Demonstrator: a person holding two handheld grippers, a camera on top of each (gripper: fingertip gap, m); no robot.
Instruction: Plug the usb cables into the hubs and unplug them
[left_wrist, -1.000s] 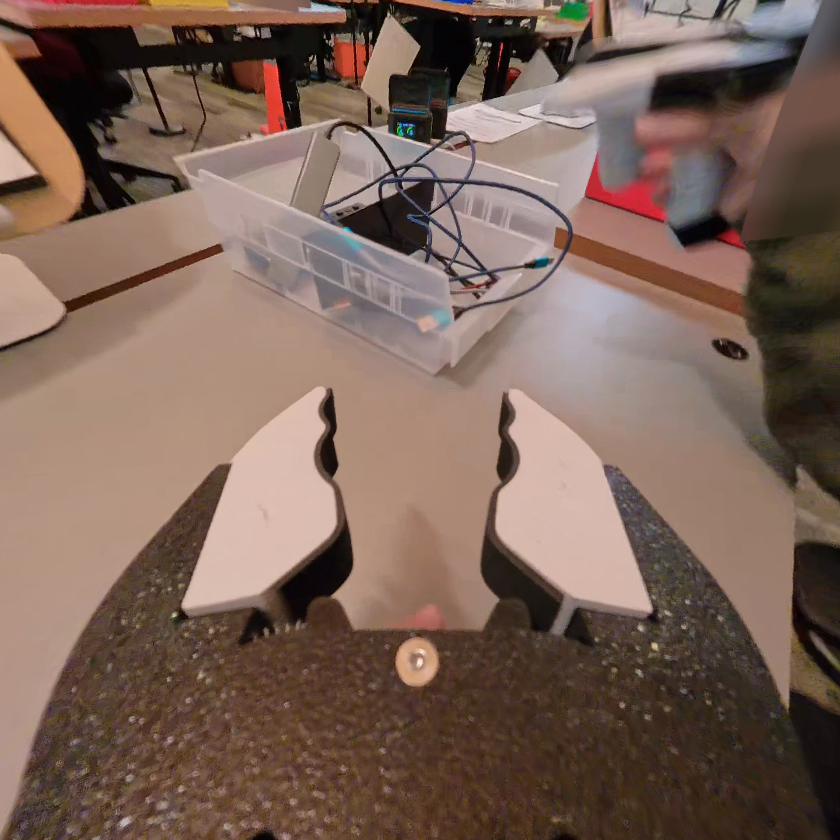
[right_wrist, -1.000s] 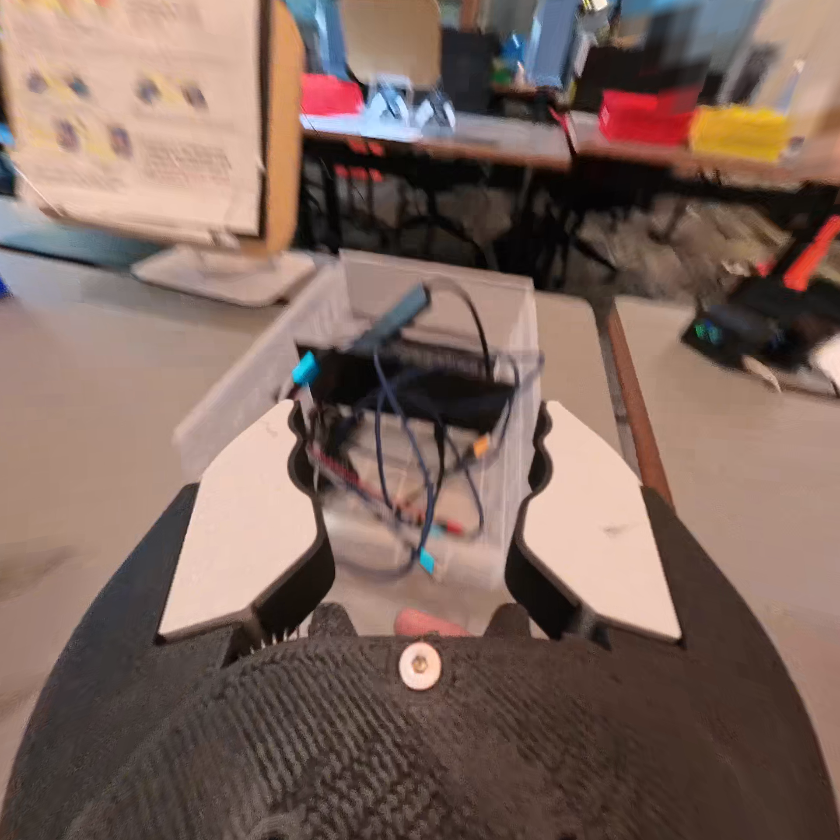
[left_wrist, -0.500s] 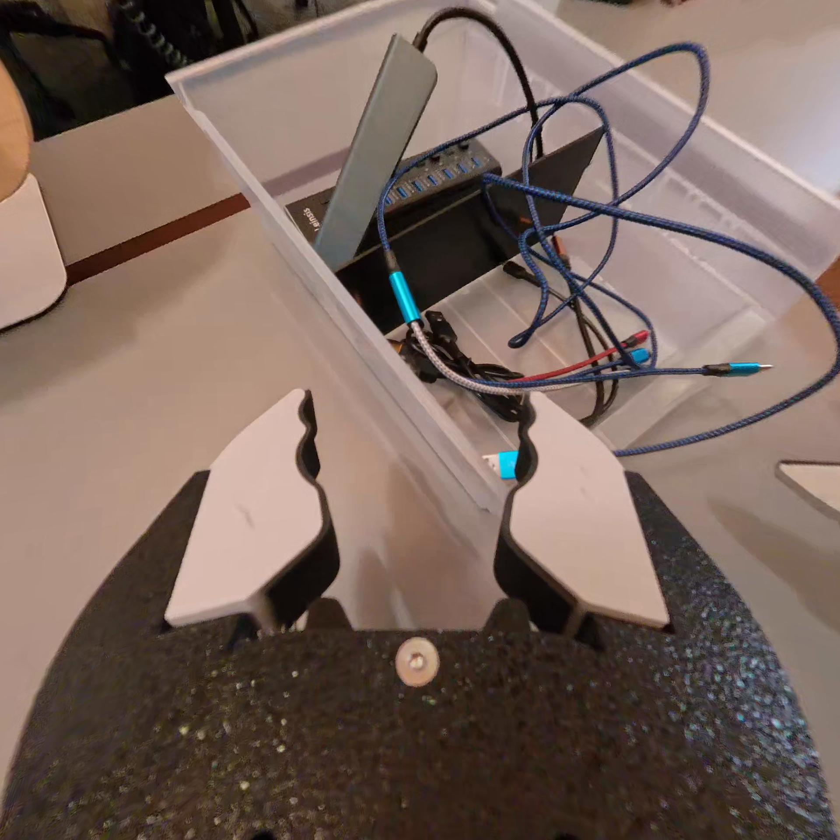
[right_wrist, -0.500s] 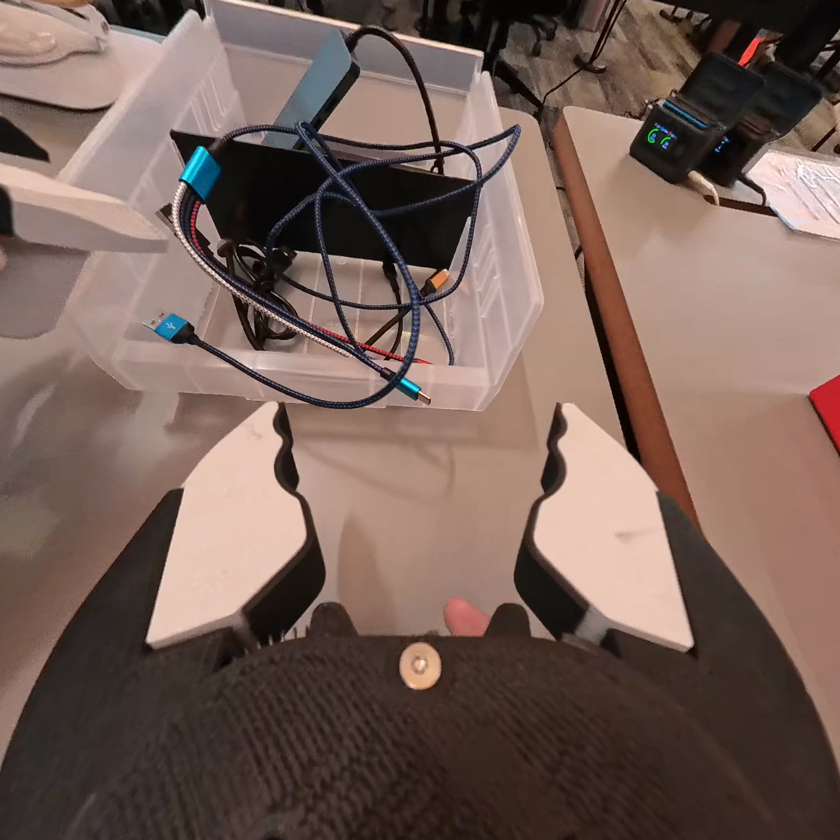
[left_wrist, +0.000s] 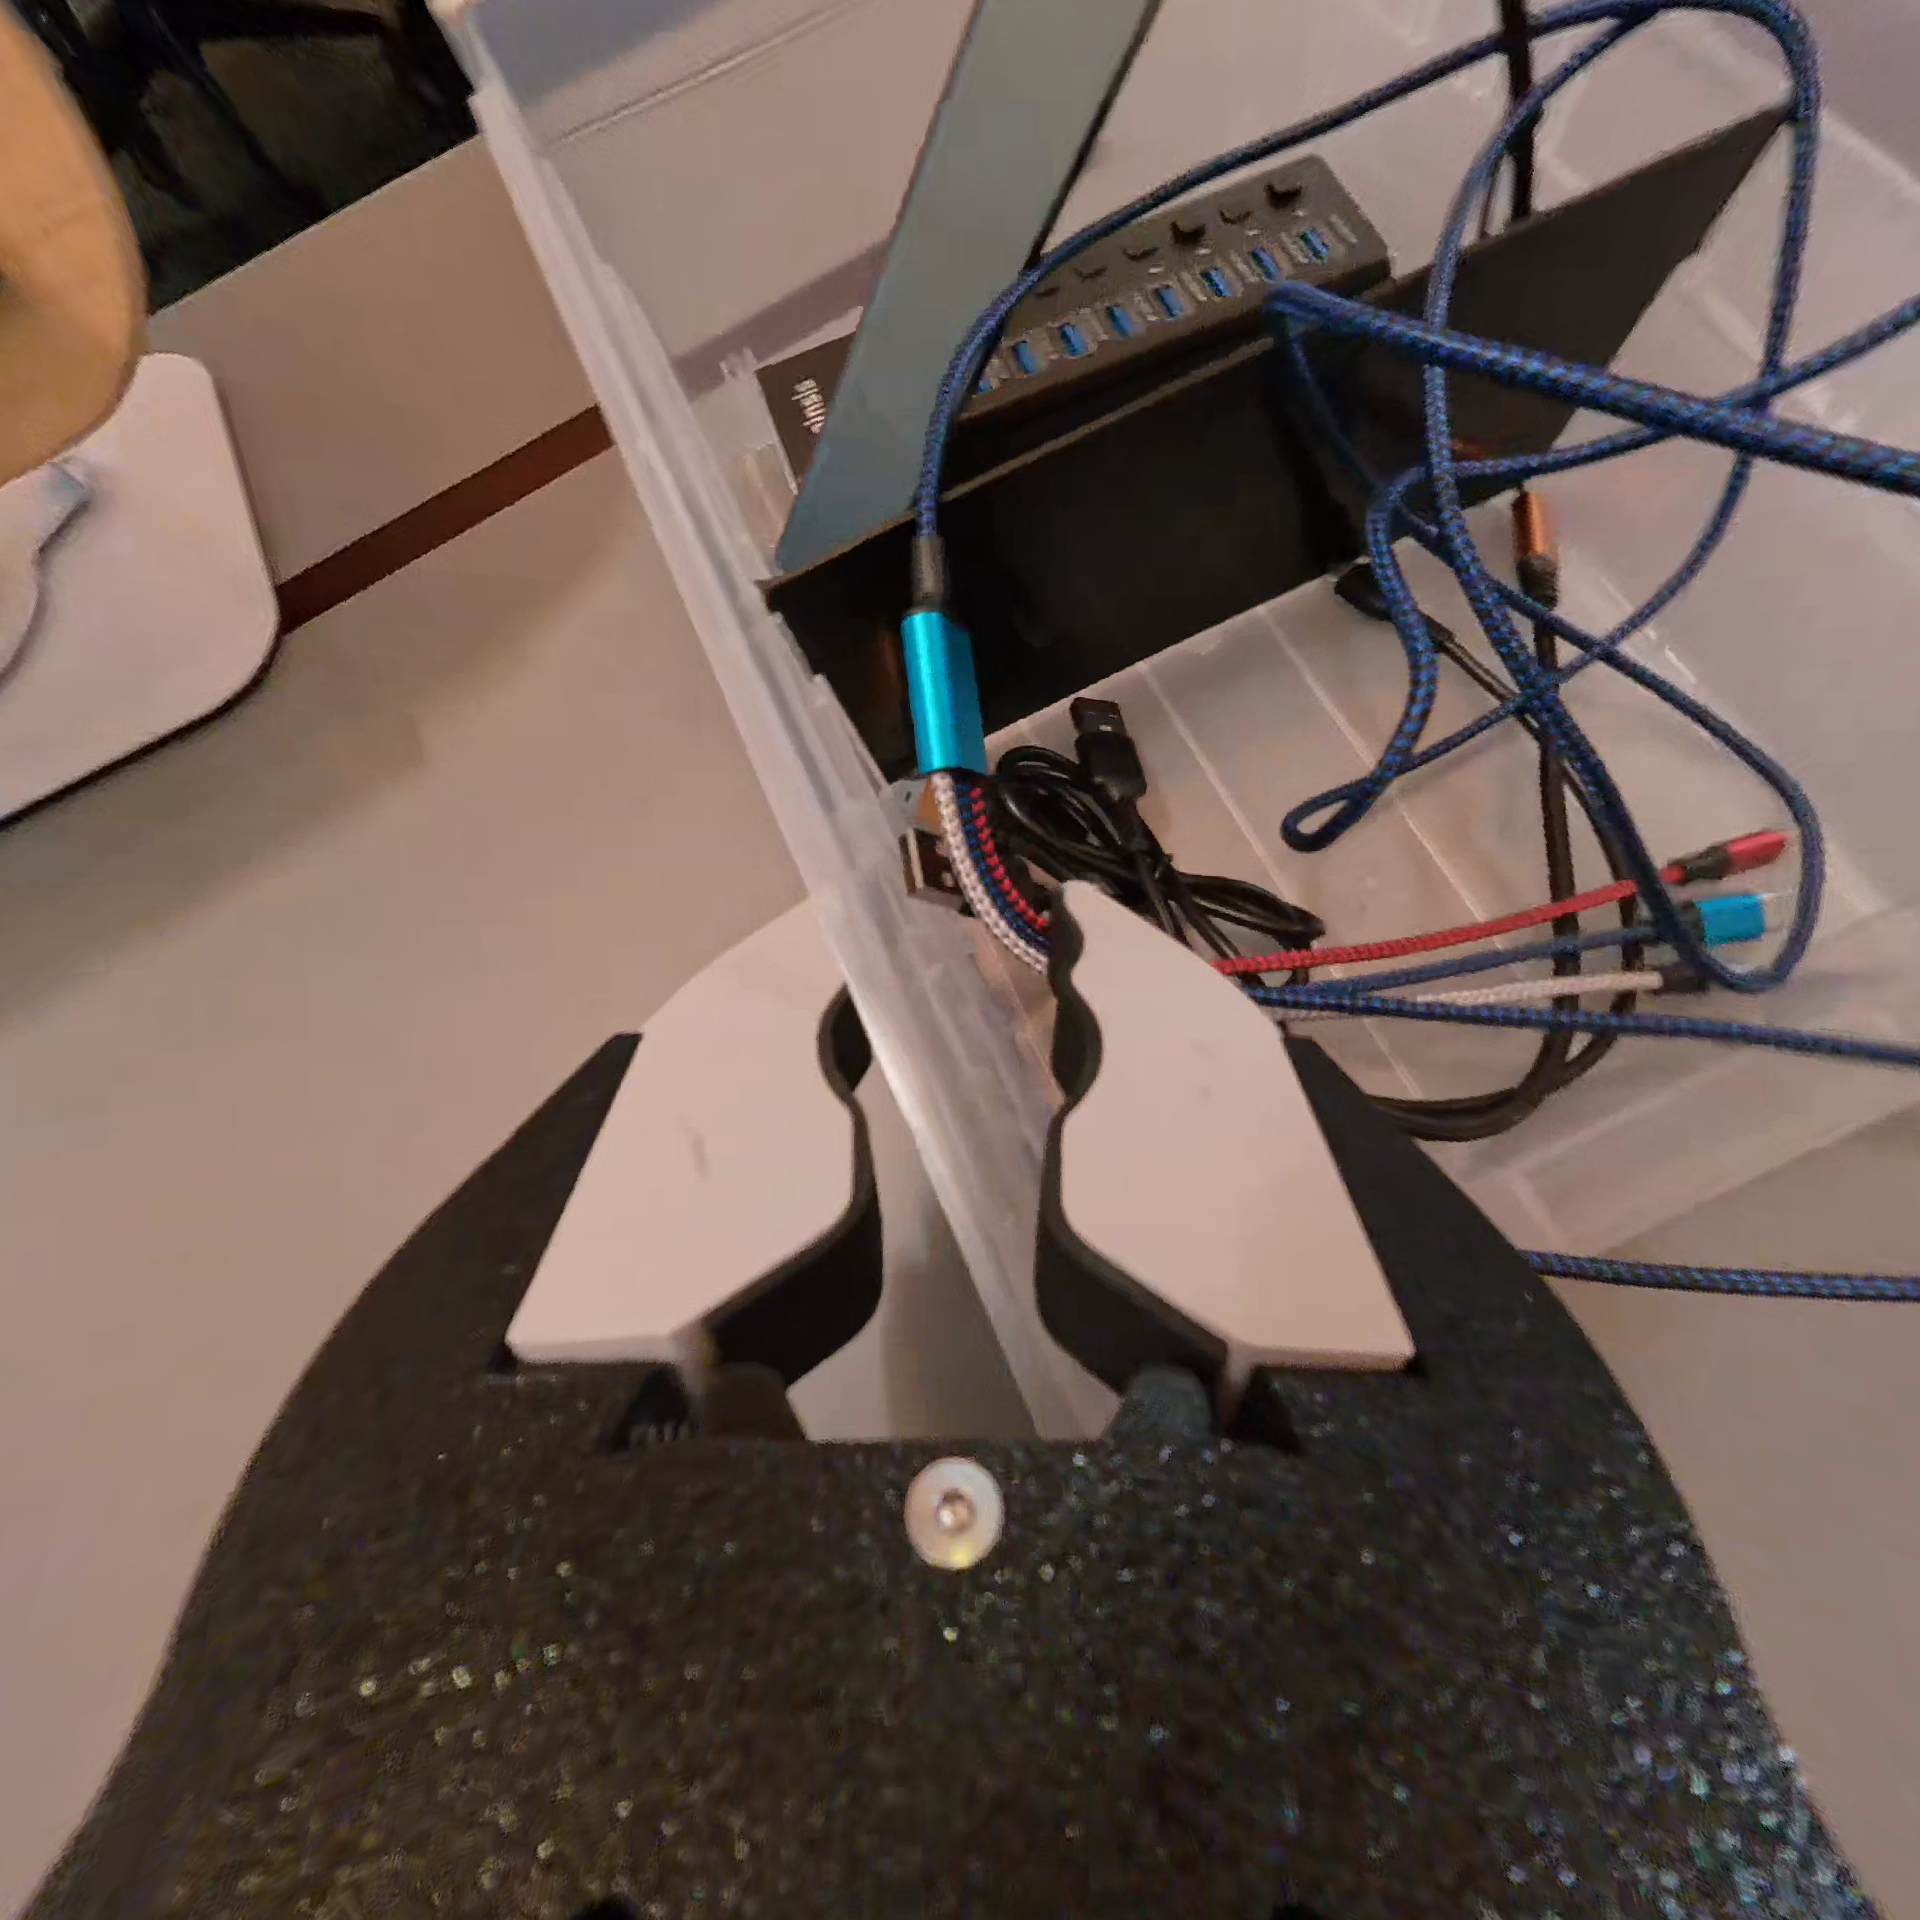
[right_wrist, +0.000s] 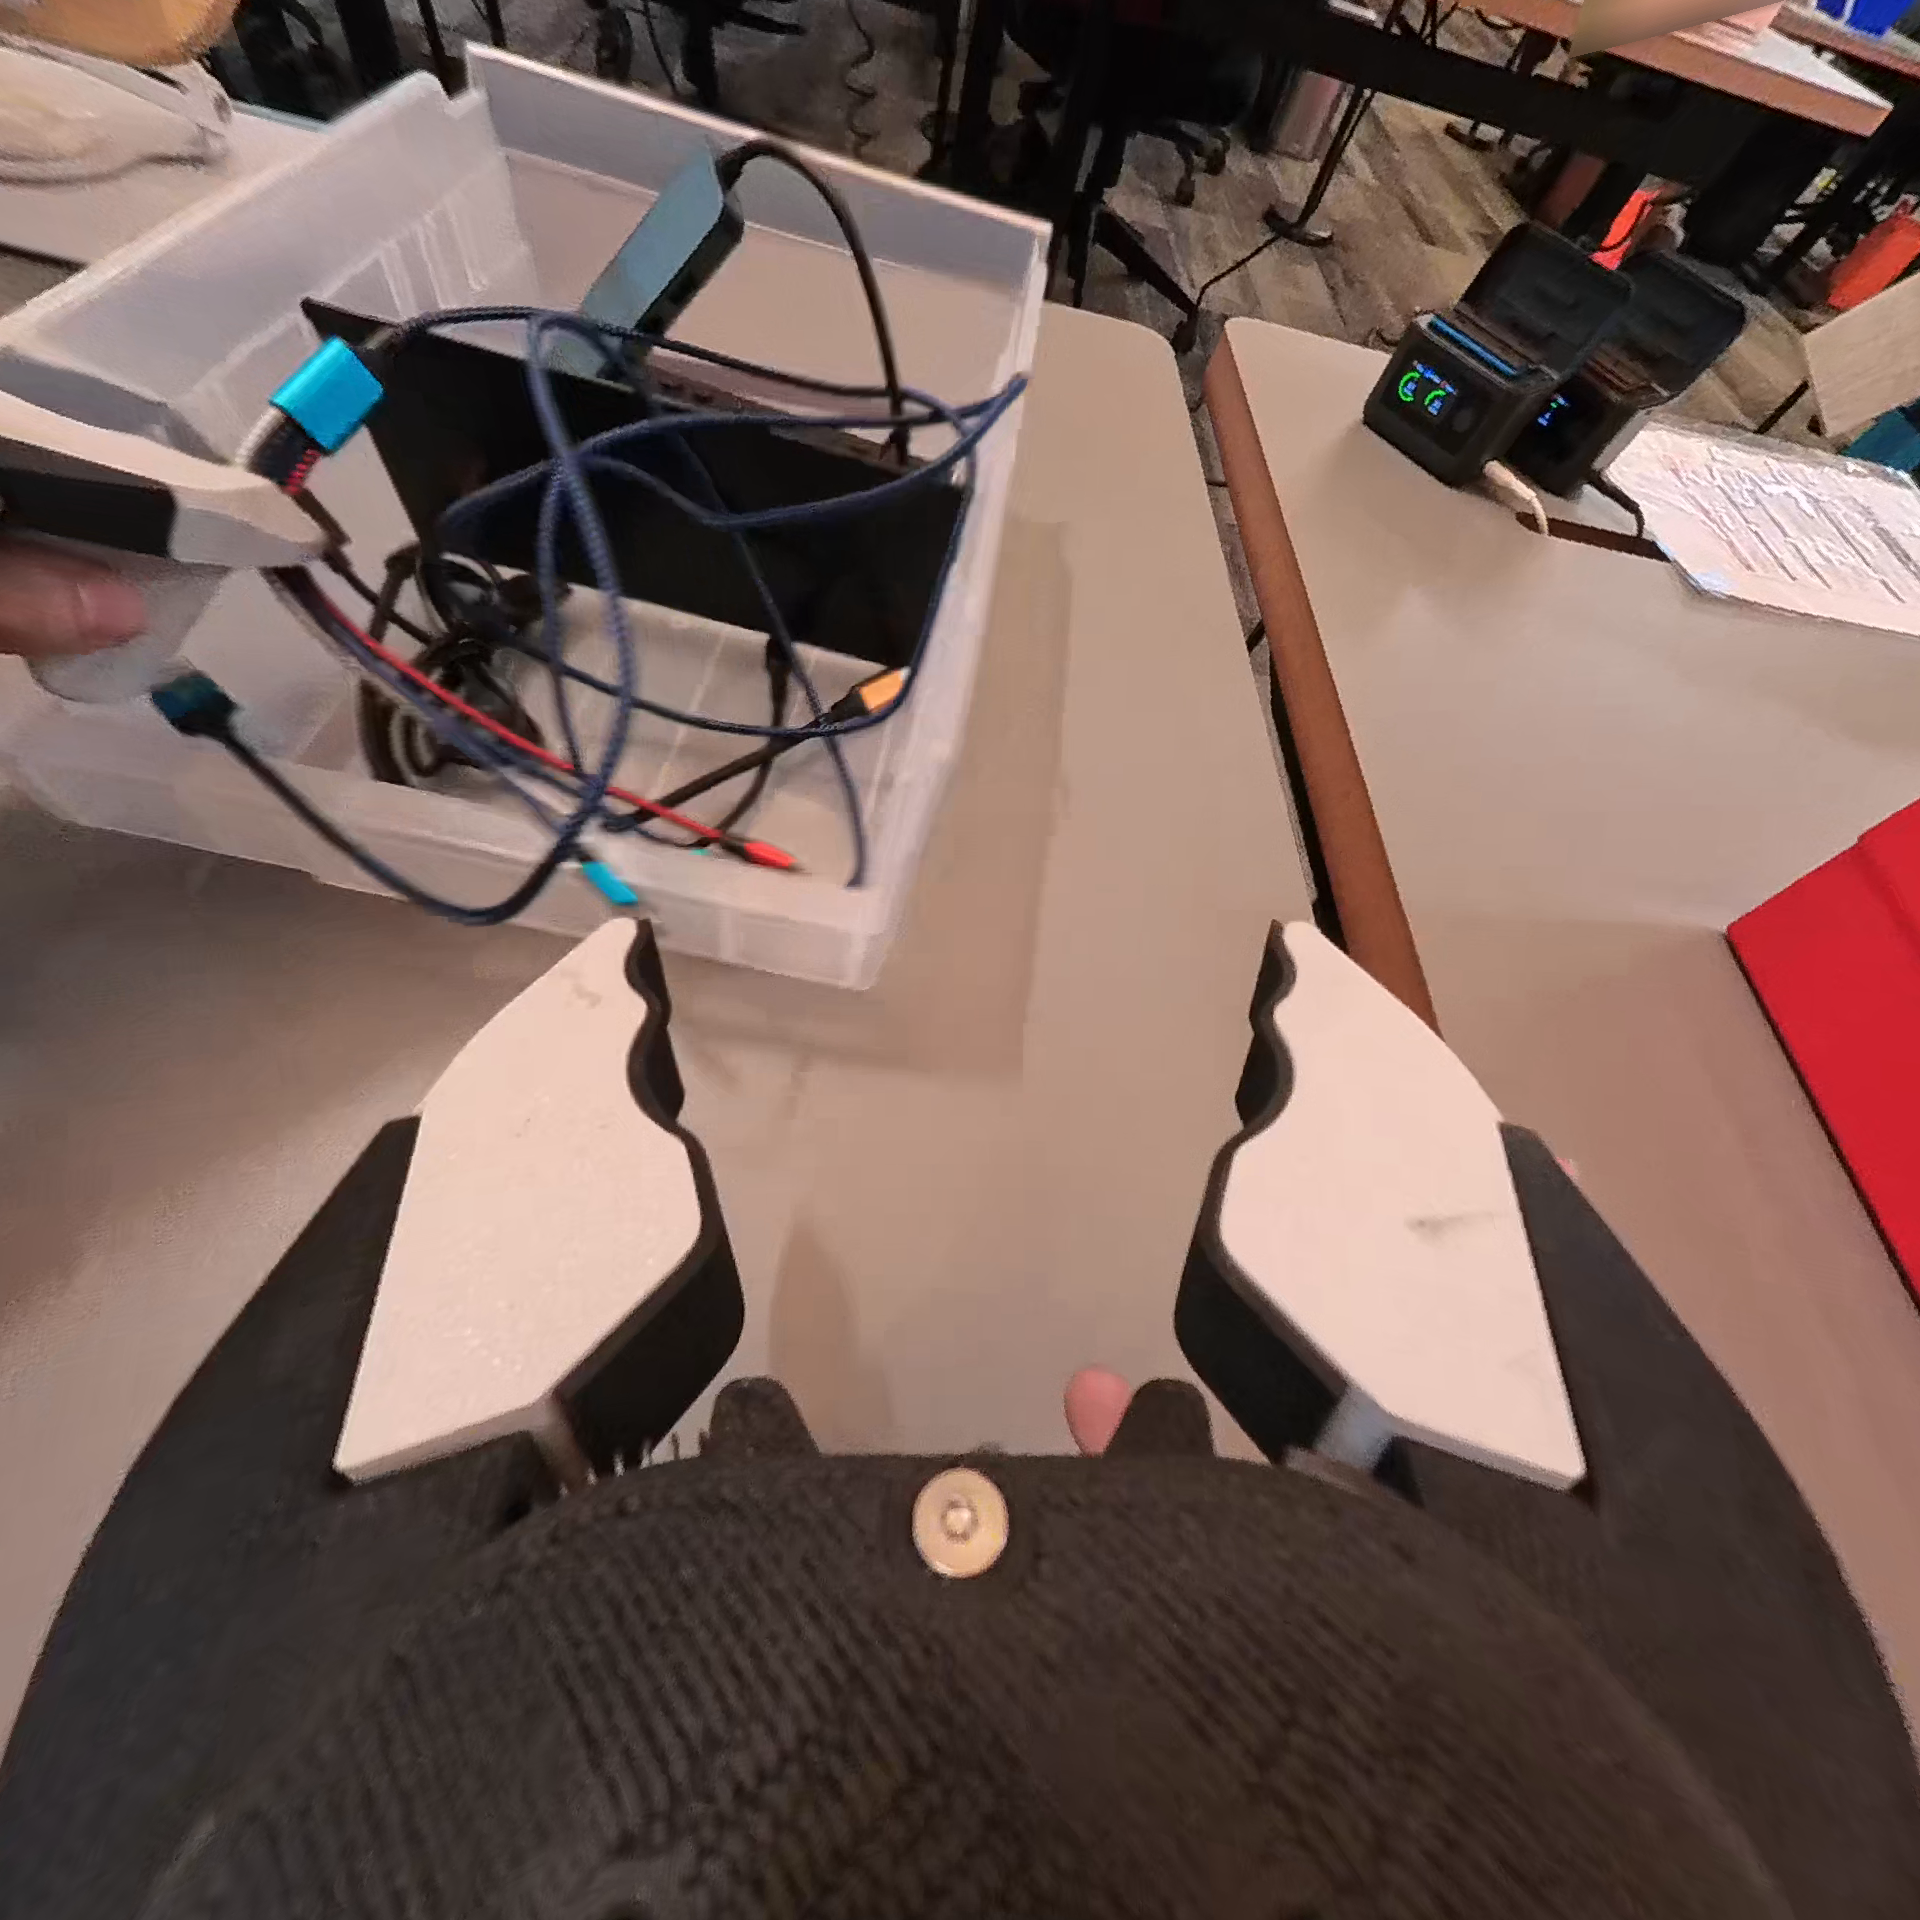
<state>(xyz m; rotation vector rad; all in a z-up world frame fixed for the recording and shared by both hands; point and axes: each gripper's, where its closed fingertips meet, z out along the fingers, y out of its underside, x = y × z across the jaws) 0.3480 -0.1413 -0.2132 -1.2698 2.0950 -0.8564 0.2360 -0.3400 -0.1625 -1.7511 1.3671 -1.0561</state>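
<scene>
The big pale grey table (right_wrist: 1039, 1143) carries a clear plastic bin (right_wrist: 914, 831), and inside the bin everything of the task lies together. A flat black divider panel (right_wrist: 727, 520) stands across the bin. Behind it rests a long black USB hub with a row of blue ports (left_wrist: 1174, 301), and a slim grey-blue hub (left_wrist: 977, 260) leans upright against it with its own black cord. A tangle of braided blue cables (left_wrist: 1558, 416) and a thin red one (left_wrist: 1455, 935) fills the front part; their plugs lie loose, and I see none seated in the black hub's ports. So I judge the task is only at its start: all plugging and unplugging remains.

The left gripper (left_wrist: 956, 997) straddles the side wall of the bin, one finger outside and one inside. The jaws are narrowed around the wall, but I cannot tell if they truly press it. Just ahead of it hangs a turquoise metal cable splitter (left_wrist: 940, 691). The right gripper (right_wrist: 956, 997) hovers over bare table in front of the bin, jaws wide apart, holding nothing.

Beyond a brown gap, a neighbouring table (right_wrist: 1558, 727) holds two small black charger cases (right_wrist: 1496, 384) and a sheet of paper (right_wrist: 1787, 520). A red flat object (right_wrist: 1849, 1018) lies at the right. Chairs and more desks stand behind.
</scene>
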